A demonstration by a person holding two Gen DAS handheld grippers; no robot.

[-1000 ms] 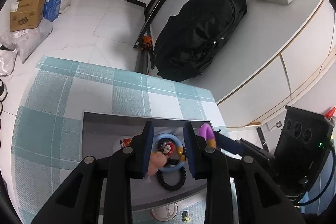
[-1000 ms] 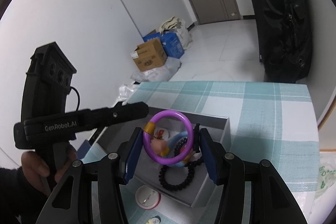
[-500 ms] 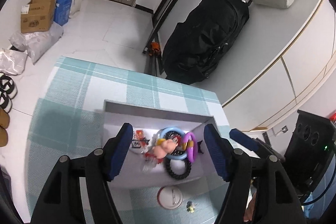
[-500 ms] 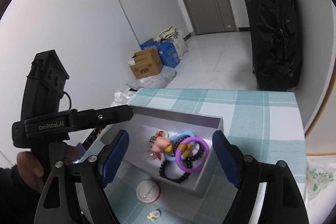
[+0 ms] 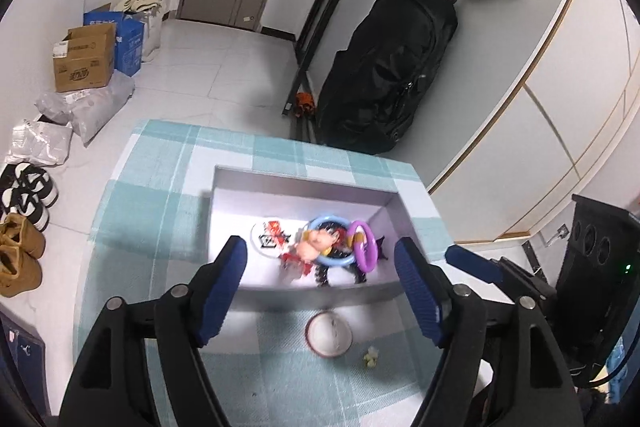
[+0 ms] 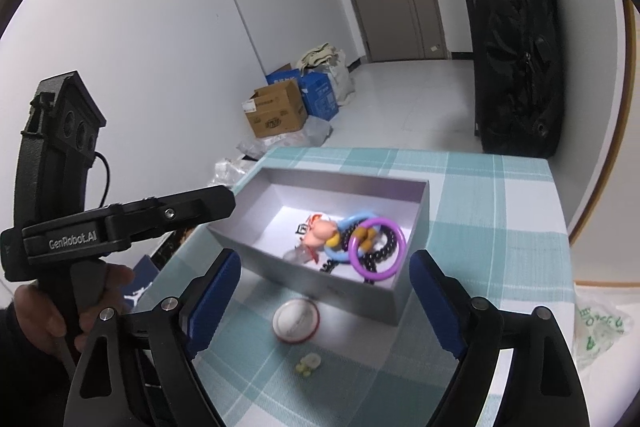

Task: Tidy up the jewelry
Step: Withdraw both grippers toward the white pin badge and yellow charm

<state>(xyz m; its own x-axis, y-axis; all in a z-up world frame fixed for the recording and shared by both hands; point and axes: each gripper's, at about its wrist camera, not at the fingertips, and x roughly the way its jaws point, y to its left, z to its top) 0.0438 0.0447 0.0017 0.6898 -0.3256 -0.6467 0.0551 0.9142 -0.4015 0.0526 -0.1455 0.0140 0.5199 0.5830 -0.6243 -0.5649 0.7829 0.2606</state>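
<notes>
A shallow grey box stands on the checked tablecloth. Inside lie a purple ring, a blue ring, a black bead bracelet, a pink figure and a round badge. In front of the box rest a red-rimmed round badge and a small yellow-white trinket. My left gripper hangs over the box's near wall, its jaws opening, nothing between them. My right gripper hovers near the badge, jaws opening and empty.
The teal checked table ends at floor on the left, with shoes and cardboard boxes. A black backpack leans on the wall behind. A plastic bag lies at the table's right edge.
Both grippers went from shut on items to wide open. The pink figure and the purple ring now lie in the box. Both grippers have drawn back from the box.
</notes>
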